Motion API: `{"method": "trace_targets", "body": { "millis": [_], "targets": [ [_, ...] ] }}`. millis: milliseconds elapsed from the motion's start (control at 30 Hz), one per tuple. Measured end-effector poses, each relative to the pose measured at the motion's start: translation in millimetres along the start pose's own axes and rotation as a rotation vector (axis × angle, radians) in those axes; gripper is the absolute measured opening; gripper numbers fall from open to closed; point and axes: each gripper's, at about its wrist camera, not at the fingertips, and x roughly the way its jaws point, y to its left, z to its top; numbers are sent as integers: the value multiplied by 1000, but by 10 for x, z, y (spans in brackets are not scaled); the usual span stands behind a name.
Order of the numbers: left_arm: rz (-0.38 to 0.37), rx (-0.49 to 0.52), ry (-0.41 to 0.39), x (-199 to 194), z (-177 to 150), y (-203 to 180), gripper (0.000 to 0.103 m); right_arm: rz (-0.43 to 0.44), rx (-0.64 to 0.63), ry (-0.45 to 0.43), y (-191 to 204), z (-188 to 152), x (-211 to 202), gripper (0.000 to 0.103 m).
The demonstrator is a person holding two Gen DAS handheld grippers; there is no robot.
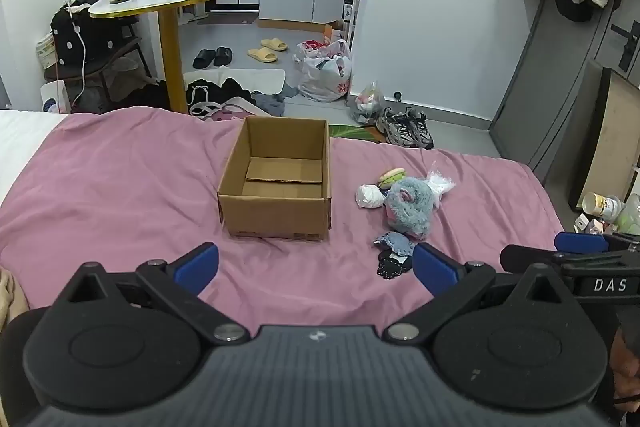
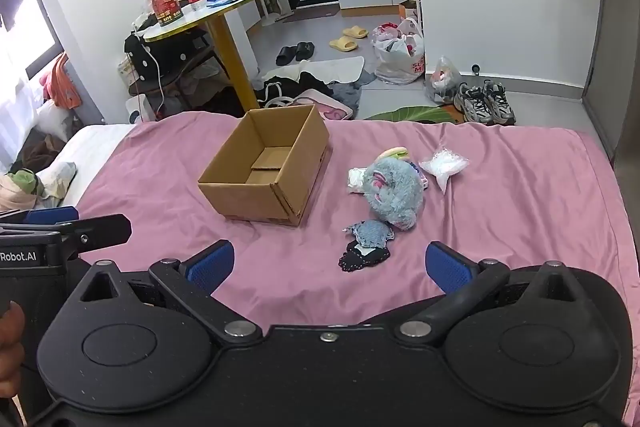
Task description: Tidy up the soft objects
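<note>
An open, empty cardboard box [image 1: 276,183] [image 2: 264,171] stands on the pink bed sheet [image 1: 120,195] [image 2: 520,211]. To its right lies a pile of soft things: a grey-blue furry plush [image 1: 410,207] [image 2: 394,193], a white bundle [image 1: 370,195] [image 2: 355,179], a small burger-shaped toy [image 1: 392,175] [image 2: 398,153], a clear bag of white stuffing [image 1: 440,183] [image 2: 444,165], a small blue knitted piece [image 1: 396,241] [image 2: 372,233] and a black dotted piece [image 1: 392,265] [image 2: 362,255]. My left gripper [image 1: 316,265] is open and empty in front of the box. My right gripper [image 2: 330,263] is open and empty near the black piece.
Beyond the bed's far edge the floor holds clothes, slippers [image 1: 268,51], plastic bags [image 1: 326,71] and sneakers [image 1: 406,129]. A round table [image 1: 168,1] with a bottle and tissues stands at the left. A white pillow area [image 2: 92,147] lies left of the sheet.
</note>
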Motion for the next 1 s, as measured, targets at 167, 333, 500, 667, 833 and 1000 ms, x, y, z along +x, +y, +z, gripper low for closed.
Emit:
{"method": "trace_targets", "body": {
  "millis": [167,333,500,667,833,1000],
  "targets": [
    [-13,6,9,37,19,-21,102,1,2,7,-4,3,9,103],
    [-20,1,-1,34,-11,-23,102,10,5,8,-20,20,-20,103],
    [-22,9,4,26,-11,-21,102,0,3,7,-18,0,28,103],
    [-26,12,7,29,-10,-48,102,3,2,9,-40,-6,29,103],
    [-30,17,11,42,-23,-90,102,0,8,11,-59,1,21,103],
    [-33,14,14,50,-7,-81,102,1,8,12,-62,-1,19,103]
  ]
}}
